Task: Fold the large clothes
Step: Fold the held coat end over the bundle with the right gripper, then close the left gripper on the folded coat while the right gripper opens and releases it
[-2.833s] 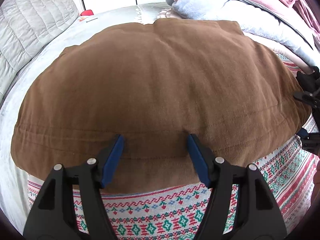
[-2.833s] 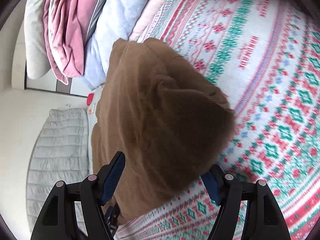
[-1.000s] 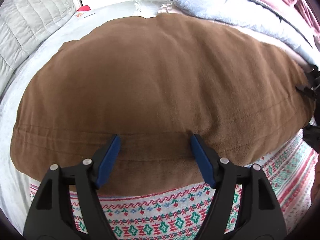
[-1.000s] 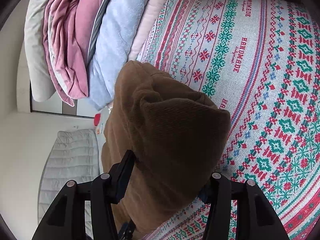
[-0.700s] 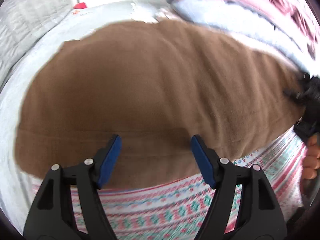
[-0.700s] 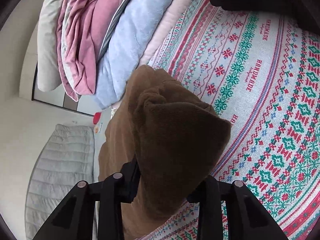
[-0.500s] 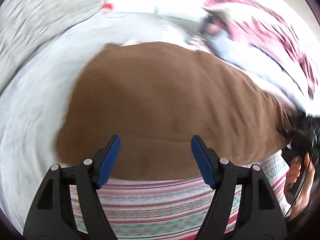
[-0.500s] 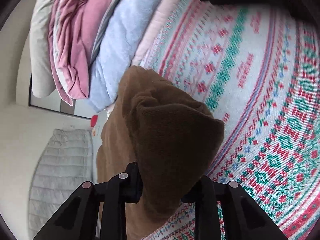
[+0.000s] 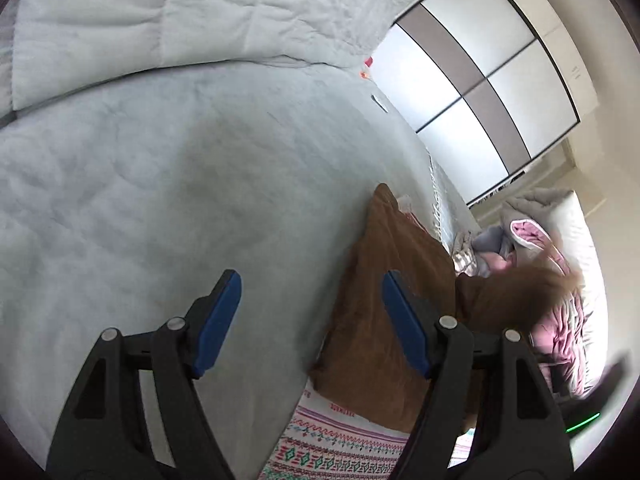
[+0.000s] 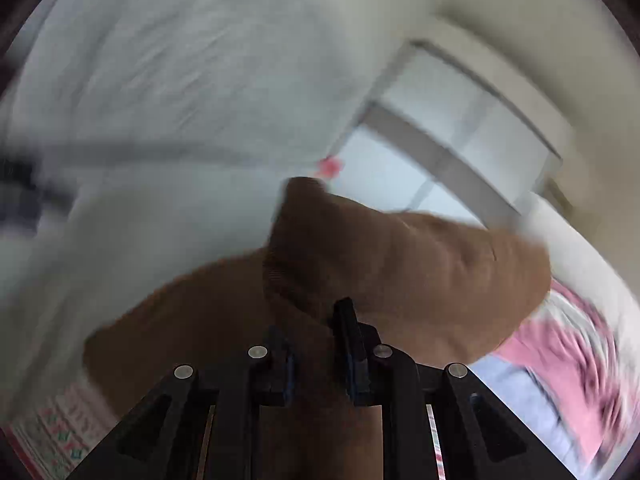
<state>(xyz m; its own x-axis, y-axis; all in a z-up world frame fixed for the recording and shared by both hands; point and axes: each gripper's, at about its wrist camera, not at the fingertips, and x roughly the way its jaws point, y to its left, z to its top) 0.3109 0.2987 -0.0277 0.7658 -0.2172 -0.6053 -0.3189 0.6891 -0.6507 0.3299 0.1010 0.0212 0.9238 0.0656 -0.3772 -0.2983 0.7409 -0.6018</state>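
The brown garment (image 9: 384, 312) lies on the bed at the lower right of the left wrist view, with one end lifted and blurred to the right. My left gripper (image 9: 310, 320) is open and empty, over the grey bedspread just left of the garment. In the right wrist view my right gripper (image 10: 316, 344) is shut on a thick fold of the brown garment (image 10: 400, 264) and holds it up off the bed. The view is blurred by motion.
A grey quilted bedspread (image 9: 140, 180) covers the bed. A patterned red, green and white blanket (image 9: 332, 440) lies under the garment. A pile of pink and pale blue bedding (image 9: 560, 312) sits at the right. A wardrobe with sliding doors (image 9: 480, 80) stands beyond the bed.
My right gripper closed on the end of the brown garment and lifted it, swinging toward the far side. My left gripper drew off the garment and turned left over the grey bedspread.
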